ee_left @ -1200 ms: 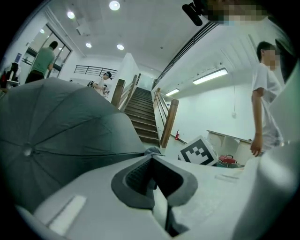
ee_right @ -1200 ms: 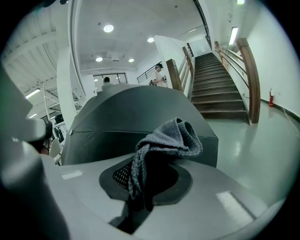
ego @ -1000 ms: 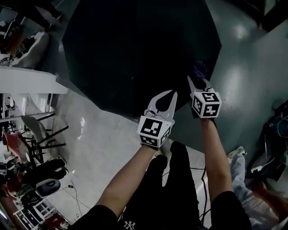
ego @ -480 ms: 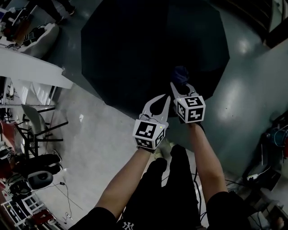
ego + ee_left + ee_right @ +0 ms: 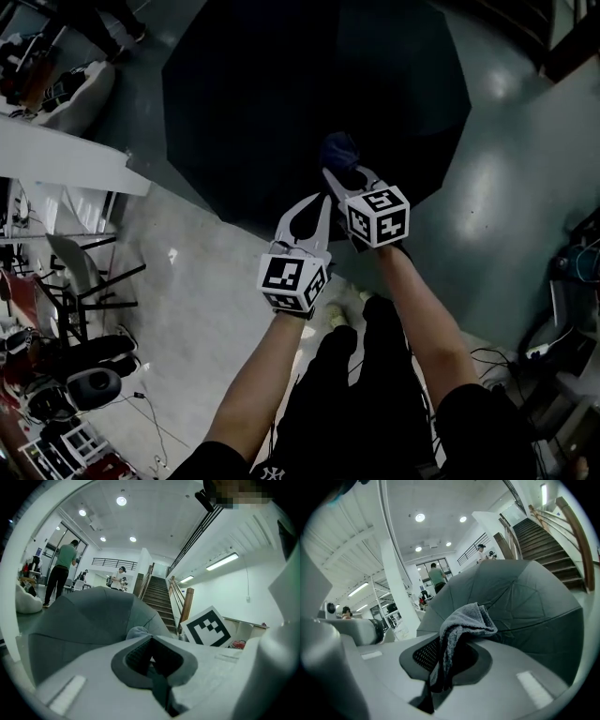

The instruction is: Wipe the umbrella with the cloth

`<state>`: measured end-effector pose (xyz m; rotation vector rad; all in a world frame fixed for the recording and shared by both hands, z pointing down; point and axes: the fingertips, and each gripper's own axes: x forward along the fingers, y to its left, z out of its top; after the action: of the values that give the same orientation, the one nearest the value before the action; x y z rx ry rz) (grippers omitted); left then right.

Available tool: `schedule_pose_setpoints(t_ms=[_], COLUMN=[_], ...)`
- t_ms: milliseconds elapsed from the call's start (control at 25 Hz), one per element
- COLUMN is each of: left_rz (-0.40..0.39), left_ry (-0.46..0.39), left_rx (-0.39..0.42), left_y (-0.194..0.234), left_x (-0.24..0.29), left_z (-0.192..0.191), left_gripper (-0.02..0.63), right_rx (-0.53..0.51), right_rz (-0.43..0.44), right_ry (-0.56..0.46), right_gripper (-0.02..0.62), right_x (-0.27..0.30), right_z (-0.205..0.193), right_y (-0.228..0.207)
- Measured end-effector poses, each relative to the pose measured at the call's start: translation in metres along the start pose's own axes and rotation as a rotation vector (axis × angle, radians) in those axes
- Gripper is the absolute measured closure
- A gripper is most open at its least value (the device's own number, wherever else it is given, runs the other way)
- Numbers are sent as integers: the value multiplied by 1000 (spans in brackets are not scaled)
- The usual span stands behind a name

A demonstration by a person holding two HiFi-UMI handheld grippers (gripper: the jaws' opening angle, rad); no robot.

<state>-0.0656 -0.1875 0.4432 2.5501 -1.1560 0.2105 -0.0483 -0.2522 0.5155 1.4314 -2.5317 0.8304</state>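
A big black open umbrella (image 5: 281, 103) lies on the grey floor, its canopy facing up at me. The right gripper (image 5: 334, 174) is shut on a bluish-grey cloth (image 5: 339, 150), which rests on the canopy near its front edge. In the right gripper view the cloth (image 5: 461, 620) hangs folded out of the closed jaws, with the umbrella (image 5: 525, 602) right behind it. My left gripper (image 5: 322, 201) hovers just left of the right one, over the canopy's rim, shut and holding nothing. Its own view shows the umbrella (image 5: 84, 620) and a bit of the cloth (image 5: 138, 632) past the jaws.
A white counter (image 5: 56, 155), a black chair (image 5: 89, 272) and bags stand at the left. Cables and gear (image 5: 562, 319) lie at the right. A wooden staircase (image 5: 159, 602) rises beyond the umbrella. People stand in the background. My own legs are below the grippers.
Both grippers have shifted leftward along the umbrella's front part. The cloth in the right gripper has slid left and further onto the canopy.
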Motion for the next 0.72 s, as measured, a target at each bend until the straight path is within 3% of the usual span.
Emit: schedule_pose_setpoints(t_ms=[360, 720], left_rz=[-104, -243], left_ry=[-1, 66], left_rx=[-4, -8], left_y=[-43, -112], left_x=[19, 52], left_z=[-20, -81], left_gripper=[604, 604], right_rx=[155, 281], right_rz=[6, -131], right_ry=[-154, -169], right_gripper=[517, 517], right_x=[-82, -160], right_z=[6, -57], right_y=[-25, -100])
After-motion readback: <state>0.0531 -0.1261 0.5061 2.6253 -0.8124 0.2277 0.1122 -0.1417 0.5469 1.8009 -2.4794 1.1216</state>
